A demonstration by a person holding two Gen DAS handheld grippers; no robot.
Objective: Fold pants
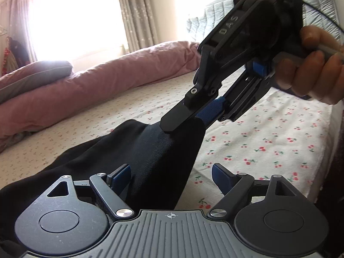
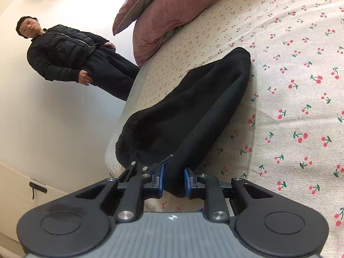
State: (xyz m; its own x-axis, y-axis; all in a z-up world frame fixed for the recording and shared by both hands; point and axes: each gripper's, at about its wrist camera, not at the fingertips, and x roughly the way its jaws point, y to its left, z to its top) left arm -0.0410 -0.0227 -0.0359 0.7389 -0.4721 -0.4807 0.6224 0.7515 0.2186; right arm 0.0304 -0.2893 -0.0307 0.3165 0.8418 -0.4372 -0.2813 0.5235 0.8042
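Black fabric filled the lower left of the left-wrist view: the black pants (image 1: 150,157) lay bunched on the bed's cherry-print sheet (image 1: 268,142), with a pink duvet (image 1: 96,86) rolled along the far side and a bright curtained window (image 1: 75,17) behind it. Nearer the lens, the left claw (image 1: 171,176) stood wide apart; cloth ran up between its blue pads (image 1: 120,178), brushing the left one, but the right pad stood clear of it, so nothing was pinched there. Further right and higher, the right claw (image 1: 189,118), gripped by a hand (image 1: 311,64), had its tips nipped on a raised ridge of the pants, pulling the cloth into a taut peak. From the right-wrist view, left to right, a bystander in a dark padded jacket (image 2: 64,53) stood by the wall beside the bed, then the gathered elastic waistband (image 2: 129,137) sagged near the mattress edge, and the right claw (image 2: 174,182) was seen closed narrowly on a thick fold of cloth, with the rest trailing away across the sheet (image 2: 301,86). Judged from this, folding had barely begun: the pants were crumpled, not laid flat, no neat crease showed, and spreading, doubling the legs and folding over all seemed left to do.
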